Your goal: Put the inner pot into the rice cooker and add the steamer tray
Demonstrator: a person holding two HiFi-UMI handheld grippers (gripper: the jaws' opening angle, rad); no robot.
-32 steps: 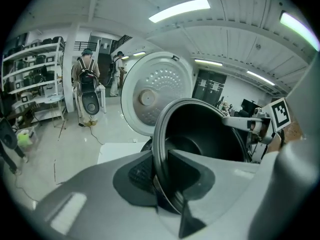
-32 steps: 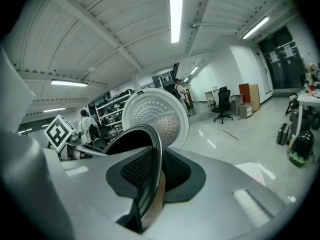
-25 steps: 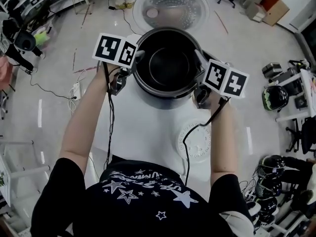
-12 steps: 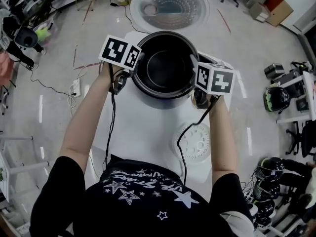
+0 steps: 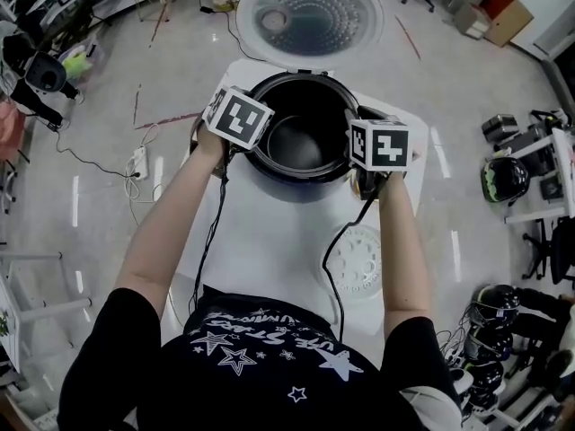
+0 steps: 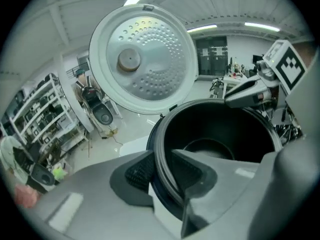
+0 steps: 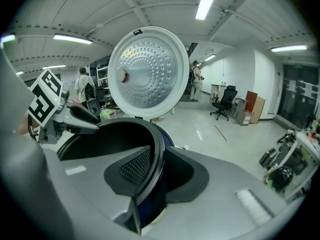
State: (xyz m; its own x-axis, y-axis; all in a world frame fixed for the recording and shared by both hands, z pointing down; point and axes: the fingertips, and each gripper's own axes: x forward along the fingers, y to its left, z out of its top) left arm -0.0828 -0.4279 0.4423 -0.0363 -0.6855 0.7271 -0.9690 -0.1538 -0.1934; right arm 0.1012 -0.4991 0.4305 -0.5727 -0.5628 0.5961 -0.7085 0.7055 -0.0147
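Clamping opposite sides of the inner pot's (image 5: 301, 137) rim, the left gripper (image 6: 162, 171) and right gripper (image 7: 157, 169) hold it at the open top of the rice cooker (image 5: 296, 187), while the steamer tray (image 5: 359, 260) lies on the table (image 5: 260, 241) nearby.

Over the last second I lower the inner pot (image 5: 301, 142) toward the rice cooker (image 5: 310, 34). Before, it rode high and wide and covered the cooker's body. Now it sits deeper and looks smaller in the head view, with a white edge of the cooker showing round its far rim. The left claw (image 6: 161, 173) and right claw (image 7: 154, 170), clamped on opposite sides of the rim, have drawn in over the cooker's sides. Their marker cubes have swung round to show other faces.
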